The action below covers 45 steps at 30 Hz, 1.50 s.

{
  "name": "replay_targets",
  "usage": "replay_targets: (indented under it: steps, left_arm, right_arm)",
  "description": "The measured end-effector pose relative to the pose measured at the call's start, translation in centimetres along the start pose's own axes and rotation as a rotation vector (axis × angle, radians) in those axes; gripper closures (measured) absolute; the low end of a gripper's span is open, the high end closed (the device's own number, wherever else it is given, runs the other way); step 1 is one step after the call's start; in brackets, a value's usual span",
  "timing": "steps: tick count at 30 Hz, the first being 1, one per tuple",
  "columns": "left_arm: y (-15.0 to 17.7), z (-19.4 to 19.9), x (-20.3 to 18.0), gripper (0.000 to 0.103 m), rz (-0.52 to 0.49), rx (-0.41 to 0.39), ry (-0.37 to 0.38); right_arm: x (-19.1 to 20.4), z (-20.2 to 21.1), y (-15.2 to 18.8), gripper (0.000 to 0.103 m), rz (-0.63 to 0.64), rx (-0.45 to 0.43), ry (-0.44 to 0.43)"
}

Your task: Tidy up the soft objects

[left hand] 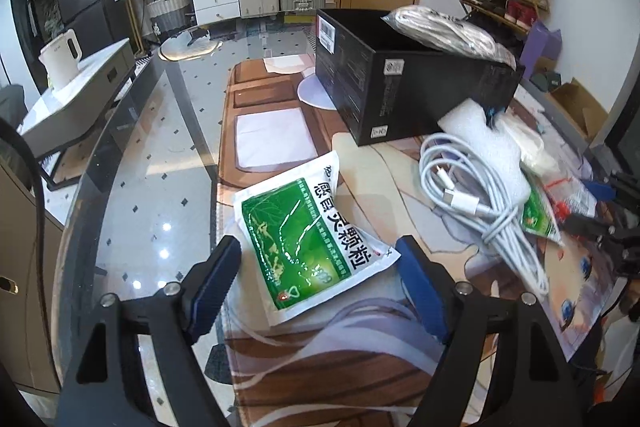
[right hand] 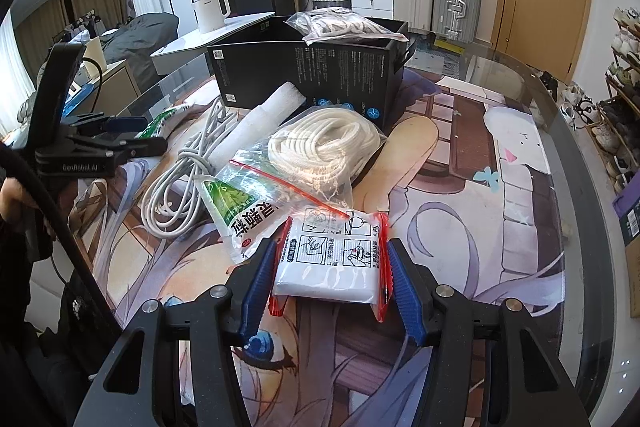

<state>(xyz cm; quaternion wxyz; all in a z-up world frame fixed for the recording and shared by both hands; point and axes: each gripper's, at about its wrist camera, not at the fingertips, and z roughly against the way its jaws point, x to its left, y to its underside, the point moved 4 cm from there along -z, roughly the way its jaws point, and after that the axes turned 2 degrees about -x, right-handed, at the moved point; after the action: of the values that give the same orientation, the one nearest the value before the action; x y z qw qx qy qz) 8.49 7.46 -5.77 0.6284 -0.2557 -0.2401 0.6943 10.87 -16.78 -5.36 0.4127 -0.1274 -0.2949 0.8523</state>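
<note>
Left wrist view first: the left gripper [left hand: 316,283] is wide open, and a green pouch [left hand: 308,235] lies between its fingers near the left edge of the picture mat [left hand: 256,351]. One corner of the pouch seems to reach the right finger, but nothing is squeezed. The pouch looks light, flat and a bit slippery, so I think a pinch across its middle would hold best.

Further right on the mat is a bundle of white cable [left hand: 480,195], floppy and loose. Behind it stands the black box [left hand: 404,83] with a bag of cord [left hand: 444,31] resting on its open top.

Right wrist view next: a second green pouch [right hand: 244,215] lies beside the cable, partly under a clear bag of white rope [right hand: 324,147]. The rope looks soft and squashy.

Then comes the right gripper [right hand: 330,267]. Its blue fingers sit on both sides of a white packet [right hand: 332,259] with red edges, near the front edge of the mat. They look close to its sides, but I cannot tell if they press it. The packet looks soft and puffy, so a gentle grip across its width should do.
</note>
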Motion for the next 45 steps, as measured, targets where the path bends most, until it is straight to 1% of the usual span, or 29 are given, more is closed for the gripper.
replay_targets:
  steps: [7,12,14,15,17,18,19,22,26,31,39,45]
  left_arm:
    - [-0.9,-0.7,1.1,0.023,0.086,0.009,0.082]
    - [-1.6,-1.5,1.0,0.024,0.086,0.013,0.049]
    - [-1.6,-1.7,0.6,0.025,0.060,0.014,0.022]
    - [-1.6,-1.7,0.4,0.027,0.039,0.014,0.010]
    - [-1.4,-1.7,0.0,0.043,-0.003,0.007,-0.011]
    - [-1.4,-1.6,-0.2,0.046,-0.017,0.003,-0.014]
    - [-1.3,-1.4,-0.3,0.056,-0.024,-0.002,-0.007]
    - [-1.2,-1.1,-0.7,0.060,-0.031,-0.005,0.027]
    - [-0.9,-0.6,-1.3,0.062,-0.038,-0.013,0.052]
    - [-0.8,0.5,-2.0,0.062,-0.041,-0.033,0.076]
    - [-1.6,2.9,-2.3,0.062,-0.038,-0.088,0.082]
    - [-2.5,4.0,-2.3,0.062,-0.037,-0.130,0.082]
  right_arm:
    - [-0.1,-0.1,0.0,0.047,-0.007,-0.001,-0.008]
    - [-0.1,-0.1,0.0,0.047,-0.006,0.000,-0.008]
    - [-0.1,-0.1,0.0,0.047,-0.006,-0.001,-0.008]
    - [-0.1,-0.2,0.0,0.047,-0.007,-0.001,-0.008]
    - [-0.1,-0.1,0.0,0.047,-0.002,-0.002,-0.006]
    - [-0.1,-0.1,0.0,0.047,0.000,-0.003,-0.005]
    - [-0.1,-0.1,0.0,0.047,0.002,-0.003,-0.004]
    - [0.1,0.1,0.1,0.047,0.013,-0.005,-0.003]
    - [0.3,0.5,0.2,0.047,0.022,-0.008,0.003]
    - [0.1,1.7,0.3,0.047,0.026,-0.018,0.023]
    - [0.1,4.4,-0.2,0.047,0.019,-0.066,0.040]
    - [0.7,5.9,-1.6,0.047,0.038,-0.112,0.042]
